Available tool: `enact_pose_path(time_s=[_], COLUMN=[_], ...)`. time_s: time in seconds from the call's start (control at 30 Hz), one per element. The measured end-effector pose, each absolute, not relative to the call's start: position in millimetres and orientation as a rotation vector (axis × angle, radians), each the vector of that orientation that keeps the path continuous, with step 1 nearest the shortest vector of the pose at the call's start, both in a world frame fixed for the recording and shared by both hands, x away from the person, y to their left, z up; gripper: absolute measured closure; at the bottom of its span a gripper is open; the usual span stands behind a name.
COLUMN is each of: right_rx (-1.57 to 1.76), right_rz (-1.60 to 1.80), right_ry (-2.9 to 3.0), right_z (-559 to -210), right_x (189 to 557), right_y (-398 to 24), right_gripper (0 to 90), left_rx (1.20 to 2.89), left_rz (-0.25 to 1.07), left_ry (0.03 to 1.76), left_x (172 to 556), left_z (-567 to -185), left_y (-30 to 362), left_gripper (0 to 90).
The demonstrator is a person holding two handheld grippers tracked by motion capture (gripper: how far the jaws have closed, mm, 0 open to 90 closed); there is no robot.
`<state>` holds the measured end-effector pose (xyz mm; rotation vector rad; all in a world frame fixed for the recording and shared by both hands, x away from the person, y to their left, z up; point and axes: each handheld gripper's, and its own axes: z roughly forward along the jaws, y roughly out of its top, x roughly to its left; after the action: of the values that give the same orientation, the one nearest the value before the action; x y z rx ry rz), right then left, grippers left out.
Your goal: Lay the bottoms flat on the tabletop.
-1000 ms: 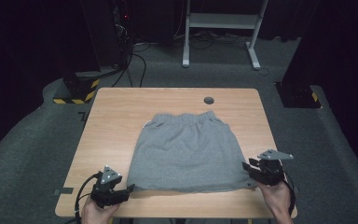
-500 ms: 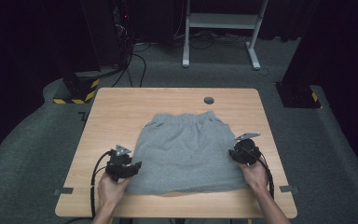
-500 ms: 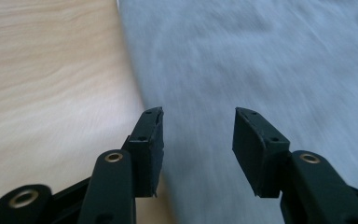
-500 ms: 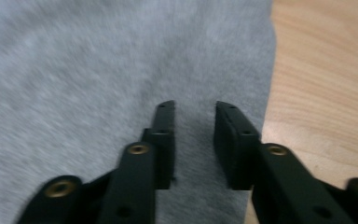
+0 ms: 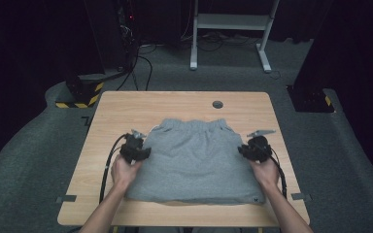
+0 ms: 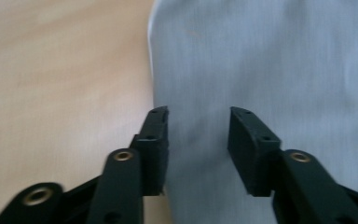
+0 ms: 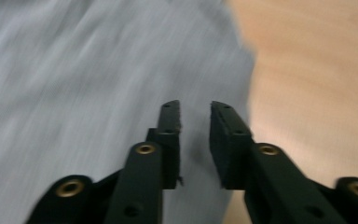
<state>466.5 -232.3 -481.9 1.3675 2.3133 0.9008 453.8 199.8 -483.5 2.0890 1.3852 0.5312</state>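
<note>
Grey shorts [image 5: 196,162] flat on desk [image 5: 126,104].
L claw [image 6: 198,135] at 9 o'clock edge, R claw [image 7: 195,128] at 3; both part-open, jaws just closing, nothing gripped.

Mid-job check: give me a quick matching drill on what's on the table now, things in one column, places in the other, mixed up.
Things:
1. left gripper
2. right gripper
3. grey shorts
4. round hole

Places:
A. far edge of the table, beyond the waistband
B. over the shorts' right edge
C. spread flat mid-table
D. over the shorts' left edge

Pairs: 1-D, 2-B, 3-C, 4-A
</note>
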Motion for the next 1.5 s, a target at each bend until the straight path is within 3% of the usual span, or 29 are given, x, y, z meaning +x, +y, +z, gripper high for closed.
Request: enact_pose_path(time_s=[0.1, 0.27, 0.37, 0.47, 0.53, 0.63, 0.77, 0.87, 0.93, 1.0, 1.07, 1.13, 1.37, 1.5], right_rx=[1.448, 1.526, 1.539, 1.534, 1.536, 1.466, 1.29, 1.355, 1.432, 1.422, 1.438, 1.431, 1.148, 1.106], right_rz=[0.891, 0.959, 0.901, 0.882, 0.859, 0.825, 0.78, 0.767, 0.747, 0.704, 0.734, 0.787, 0.937, 0.979], right_ry=[2.255, 2.164, 2.228, 2.26, 2.297, 2.356, 2.255, 2.213, 2.206, 2.226, 2.21, 2.188, 2.326, 2.424], right_z=[-487.0, -488.8, -491.5, -495.6, -502.1, -501.1, -484.4, -478.3, -483.3, -488.0, -486.2, -478.9, -451.7, -463.8], right_x=[498.3, 524.6, 533.8, 536.1, 537.8, 537.0, 527.7, 536.2, 544.5, 546.3, 541.8, 532.4, 450.5, 404.4], right_y=[-222.6, -219.2, -213.3, -209.4, -208.1, -204.0, -198.5, -209.9, -214.6, -210.2, -207.0, -205.8, -178.8, -173.1], right_gripper=[62.8, 59.3, 58.5, 59.6, 66.4, 85.7, 87.3, 87.2, 86.6, 83.7, 70.7, 63.5, 62.9, 65.5], left_rx=[1.996, 1.933, 1.986, 2.026, 2.036, 2.071, 2.11, 2.074, 2.016, 2.038, 2.044, 2.021, 2.194, 2.164], left_rz=[0.509, 0.488, 0.467, 0.436, 0.383, 0.395, 0.608, 0.668, 0.618, 0.649, 0.662, 0.691, 0.639, 0.512], left_ry=[1.428, 1.513, 1.513, 1.51, 1.522, 1.491, 1.424, 1.449, 1.47, 1.449, 1.43, 1.387, 1.196, 1.174], left_x=[483.1, 511.8, 520.1, 523.9, 525.1, 523.2, 519.7, 528.0, 532.9, 531.2, 525.6, 513.8, 436.6, 381.4], left_z=[-479.3, -485.9, -491.6, -497.4, -503.2, -501.6, -487.1, -482.4, -485.8, -487.1, -482.7, -473.9, -460.4, -473.7], left_y=[199.3, 198.1, 188.9, 182.4, 180.2, 175.6, 172.8, 183.7, 188.9, 182.5, 178.4, 177.2, 170.0, 176.7], left_gripper=[52.1, 48.3, 48.8, 55.2, 63.7, 80.9, 86.0, 86.1, 84.9, 74.1, 59.8, 53.4, 48.3, 50.2])
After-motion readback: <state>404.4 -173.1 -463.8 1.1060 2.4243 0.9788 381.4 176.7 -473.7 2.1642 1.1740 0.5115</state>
